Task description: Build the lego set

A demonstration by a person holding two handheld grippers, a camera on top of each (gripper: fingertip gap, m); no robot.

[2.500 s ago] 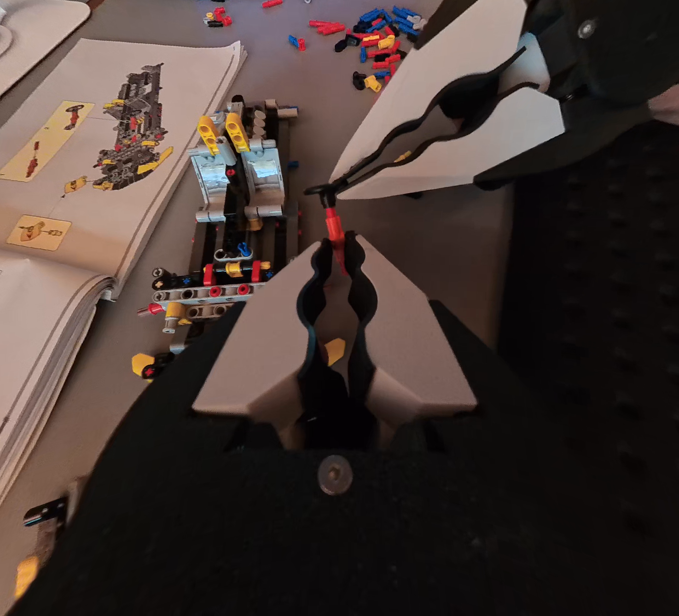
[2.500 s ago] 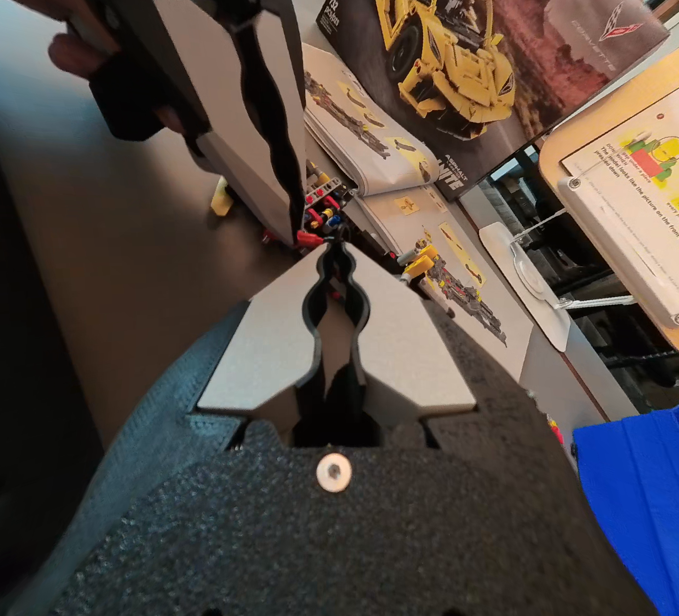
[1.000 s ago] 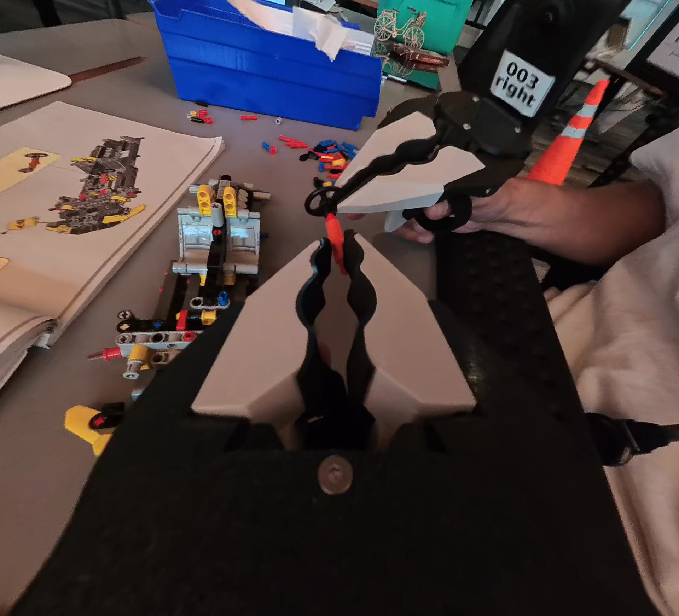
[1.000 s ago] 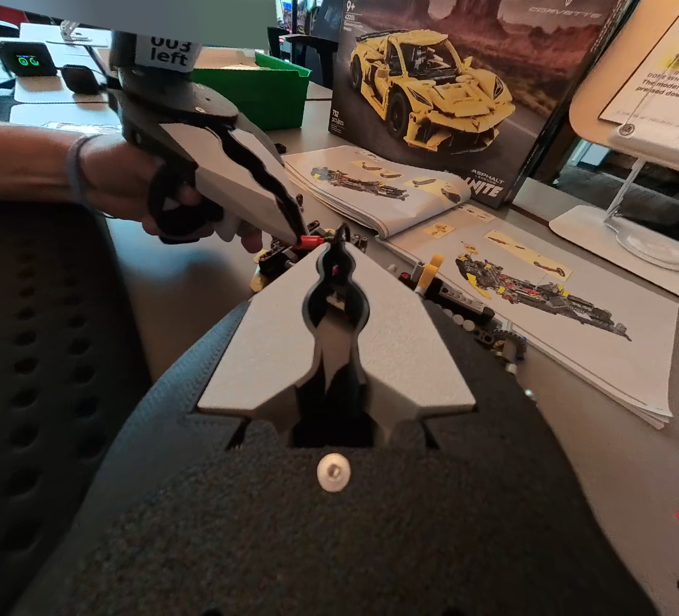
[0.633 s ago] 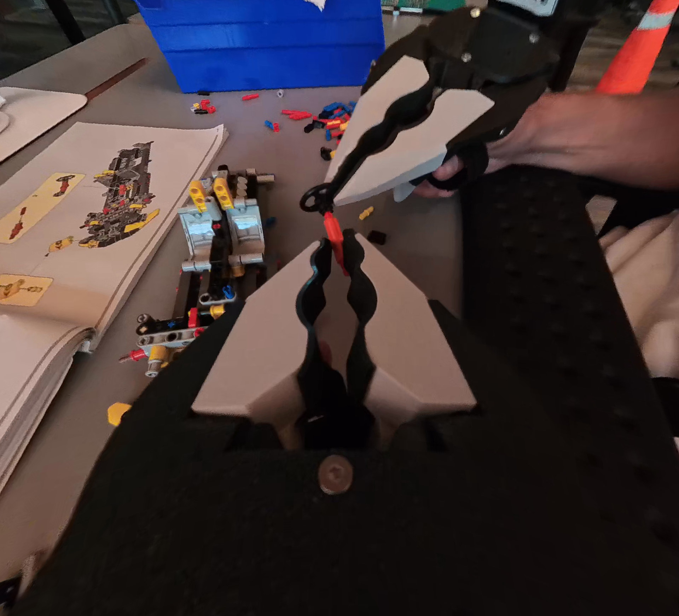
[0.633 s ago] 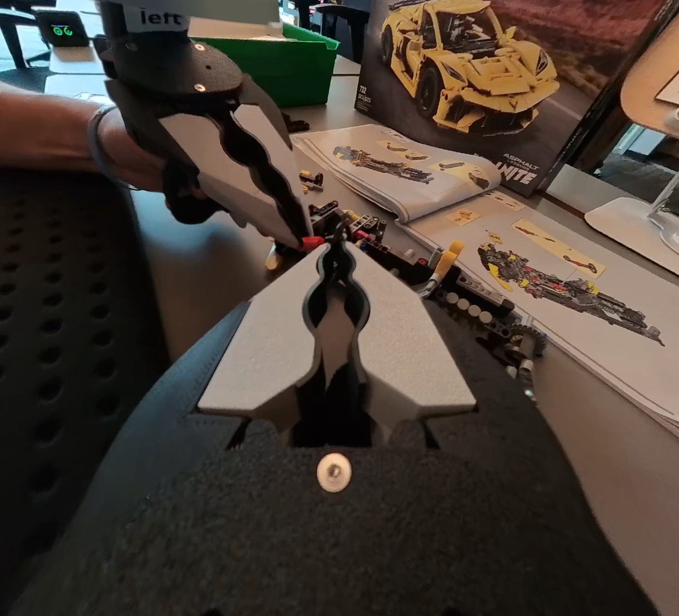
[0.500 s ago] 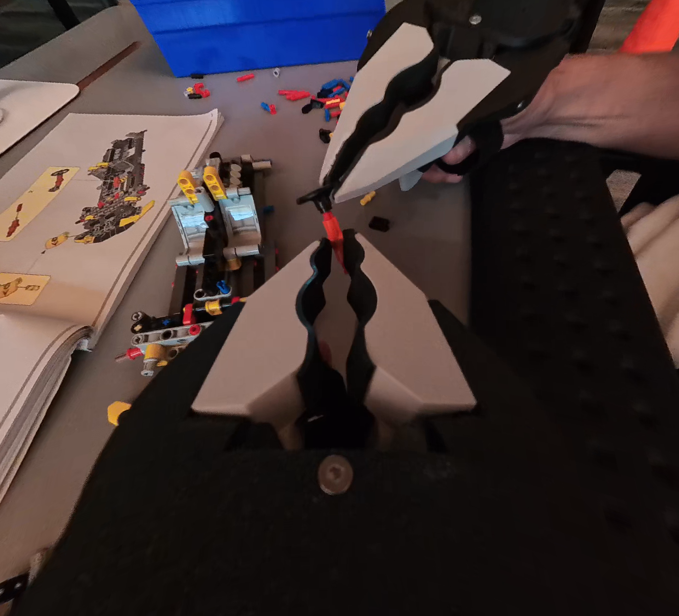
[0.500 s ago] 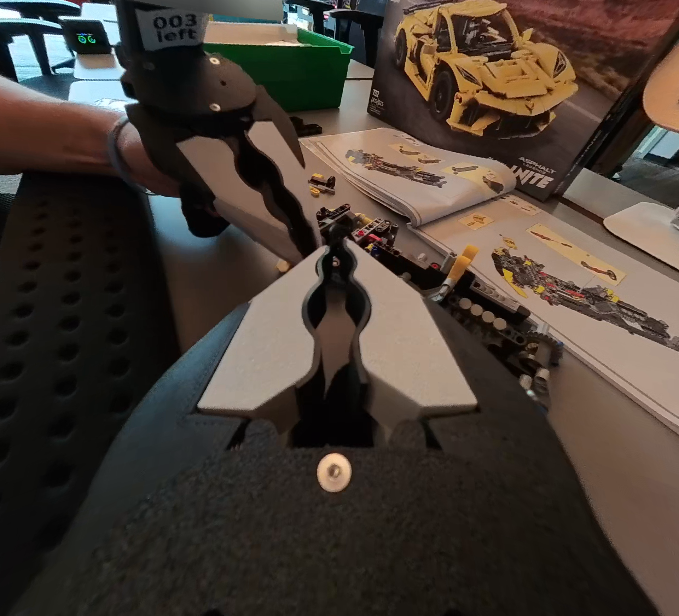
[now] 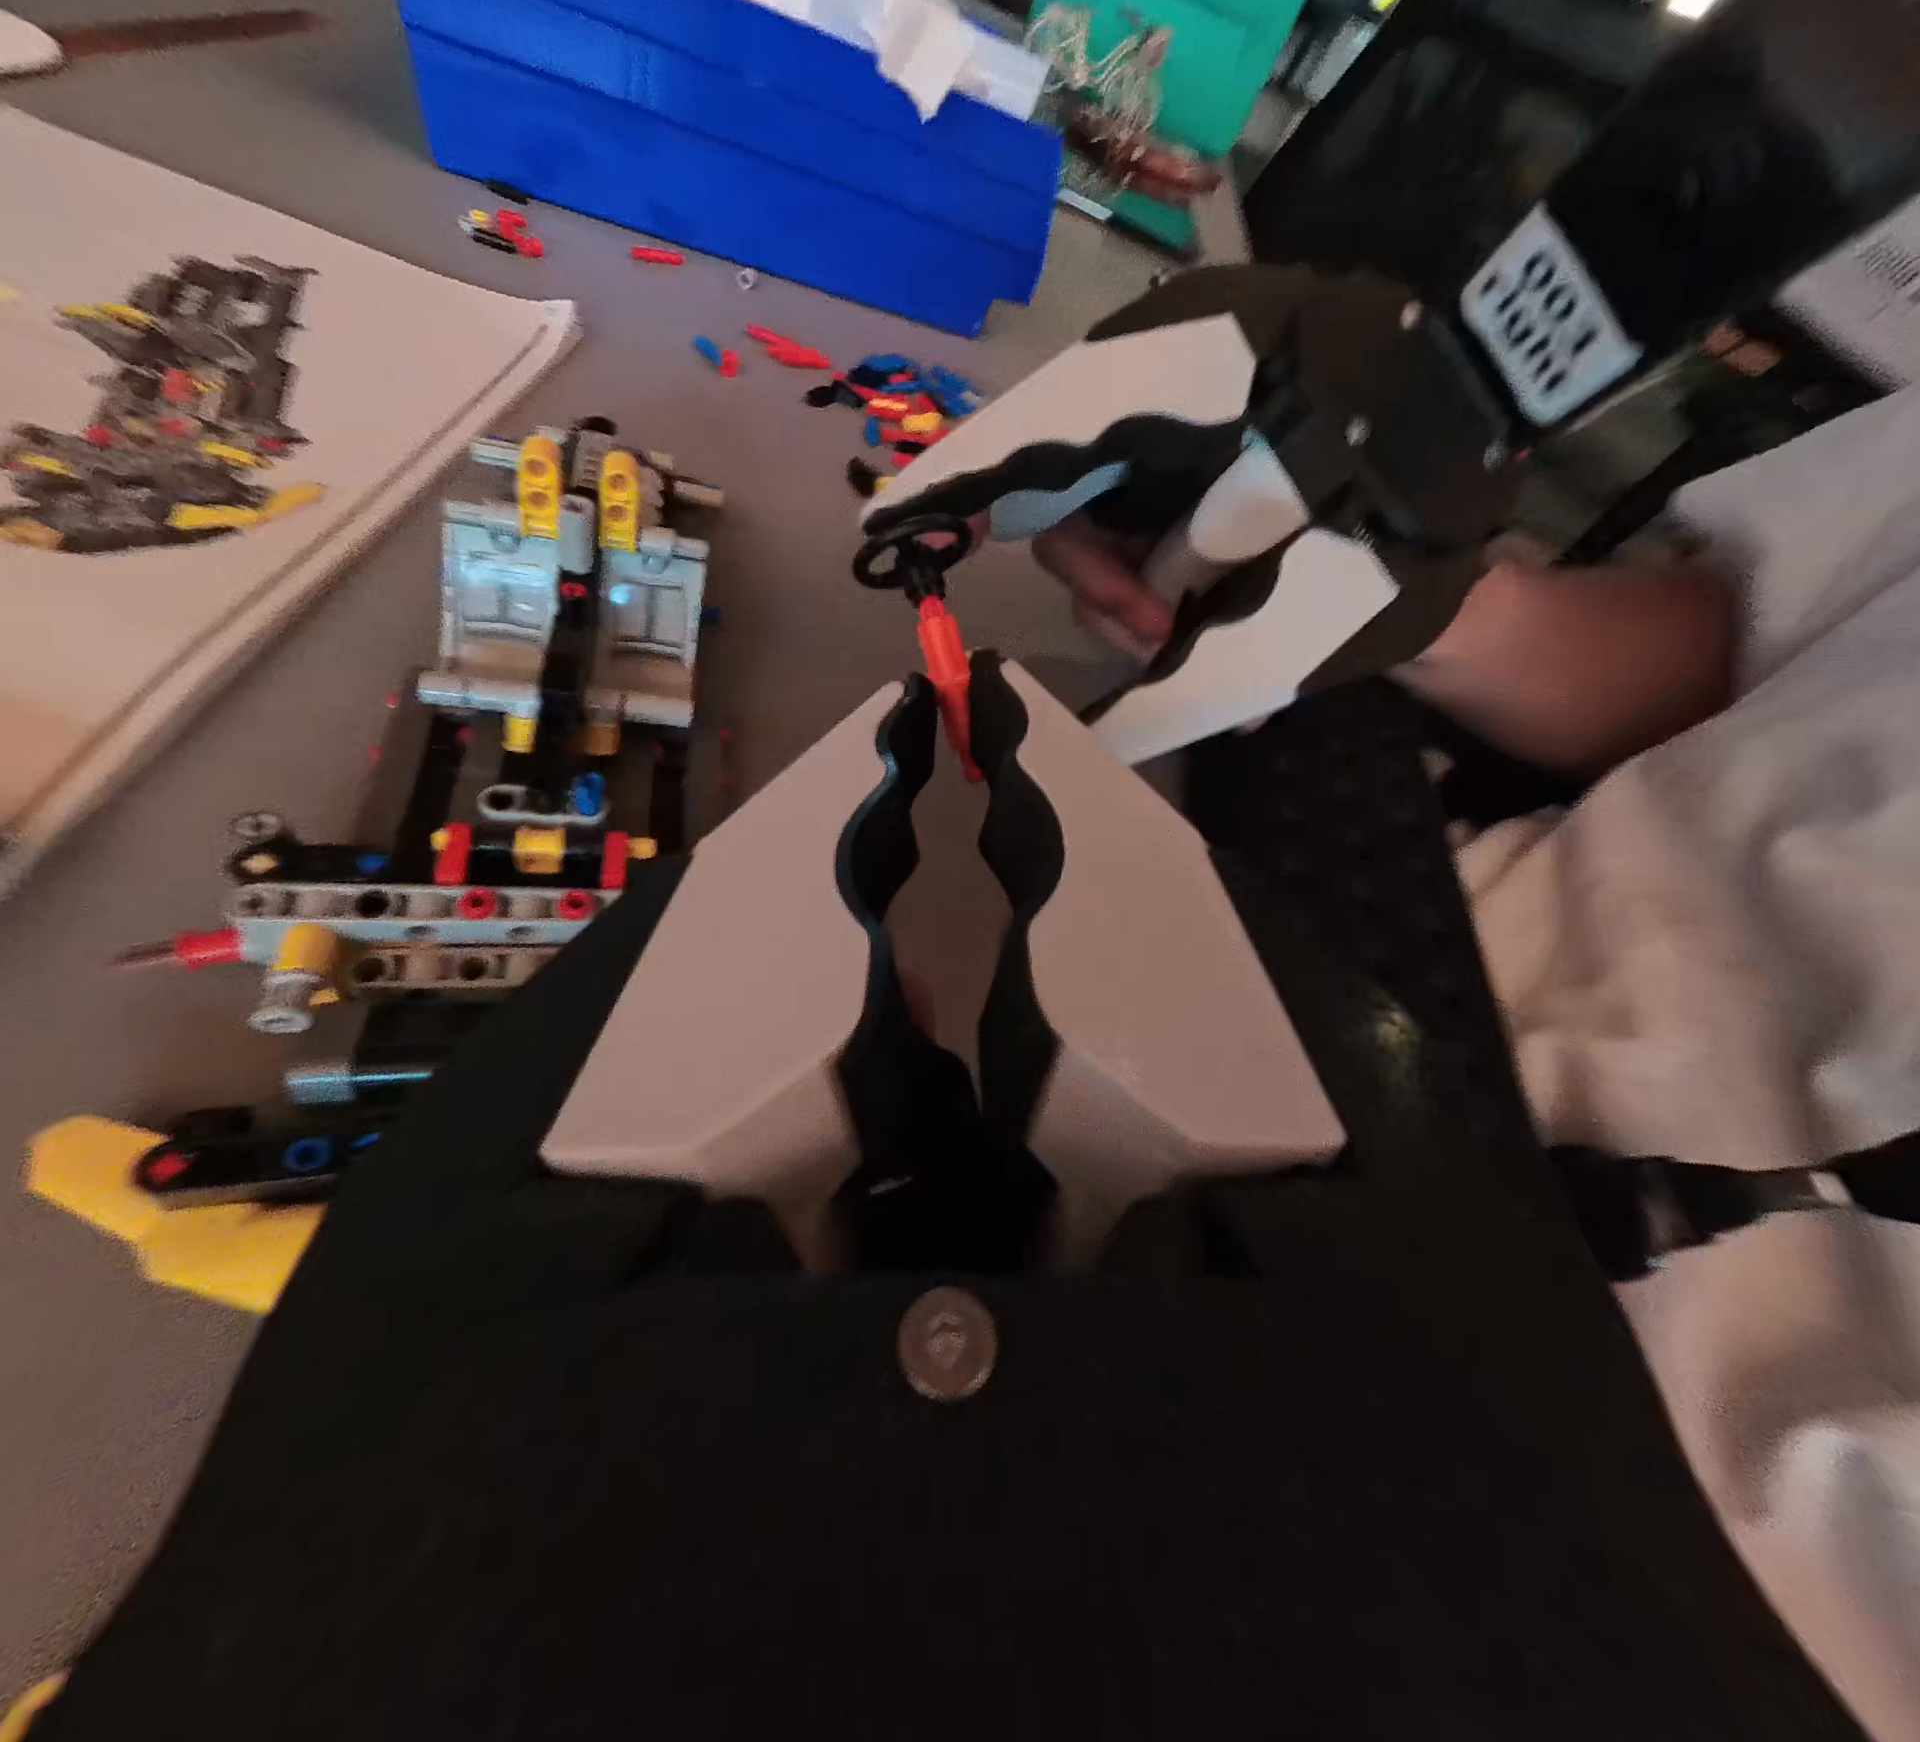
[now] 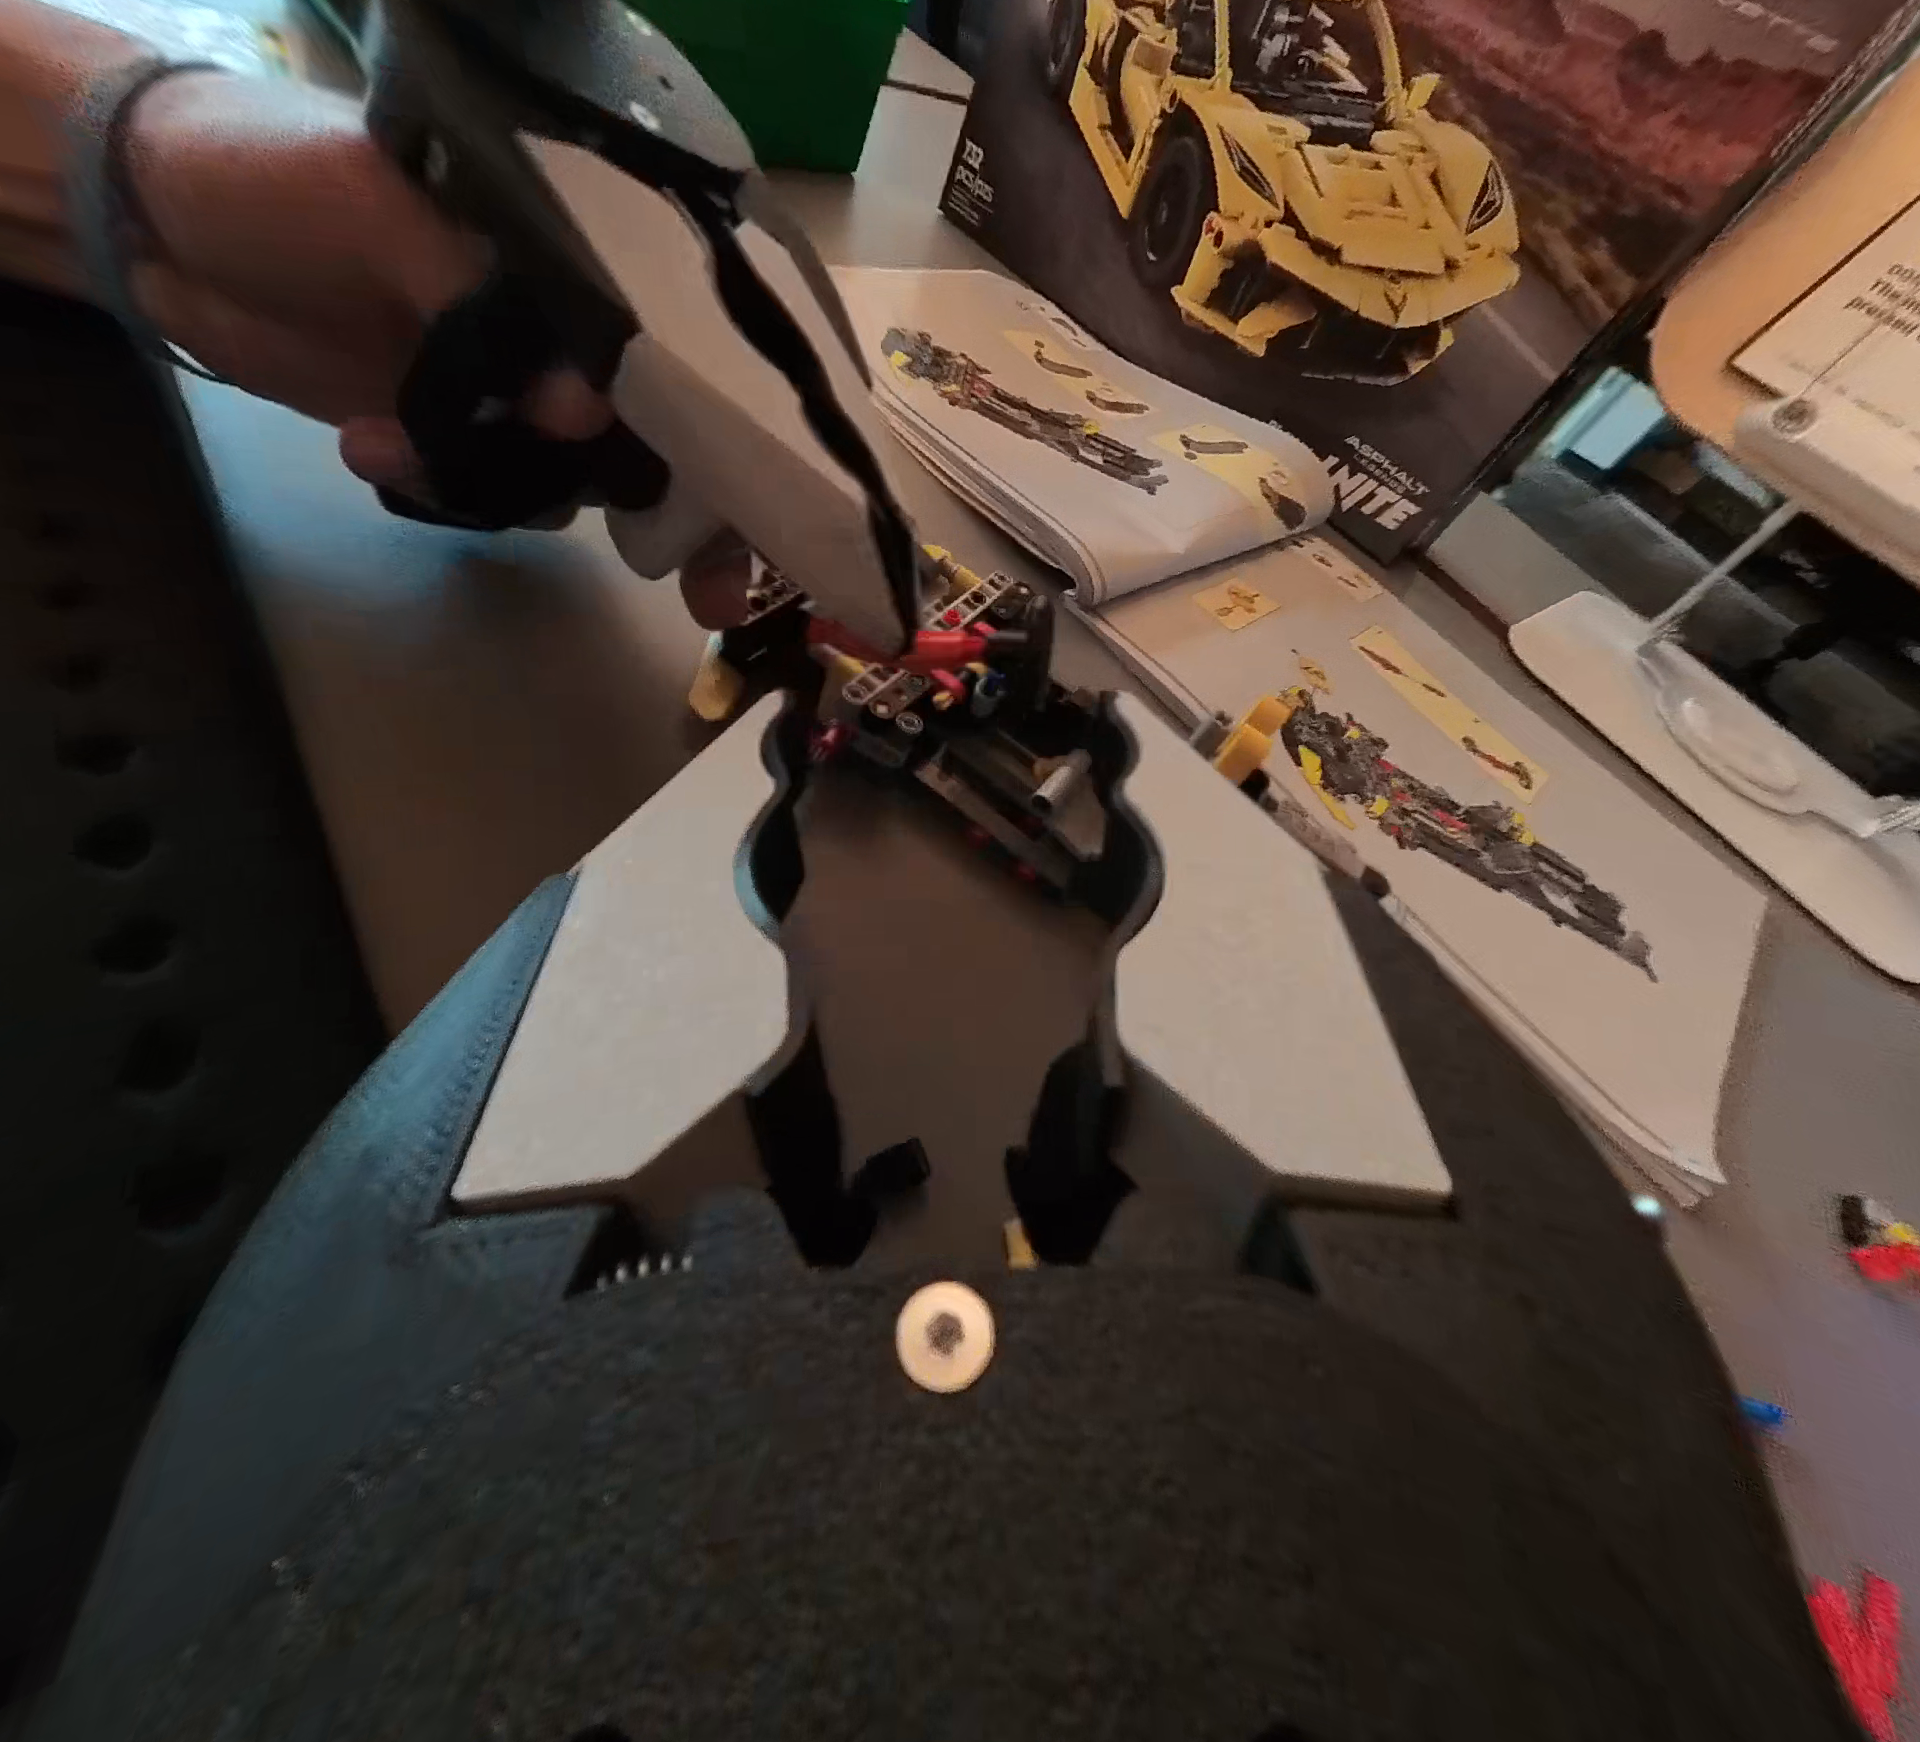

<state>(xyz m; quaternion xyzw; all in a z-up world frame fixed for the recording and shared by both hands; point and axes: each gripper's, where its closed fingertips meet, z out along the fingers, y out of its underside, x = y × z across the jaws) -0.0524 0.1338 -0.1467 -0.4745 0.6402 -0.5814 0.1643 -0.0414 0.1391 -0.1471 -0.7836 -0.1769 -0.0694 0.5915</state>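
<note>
Red axle (image 9: pixel 948 674) with black ring piece (image 9: pixel 911 549); blue bin (image 9: pixel 717 134); green bin (image 10: pixel 769 30); yellow car on box (image 10: pixel 1288 134).

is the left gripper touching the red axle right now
Touching. The left wrist view shows the left gripper with its fingertips pinched on the red axle.

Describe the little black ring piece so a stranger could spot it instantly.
Start at the half-built car frame on the grey table. Just right of it, the left hand-held gripper pinches a red pin. The black ring piece sits on that pin's far end, off the table, unlike the loose pieces.
</note>
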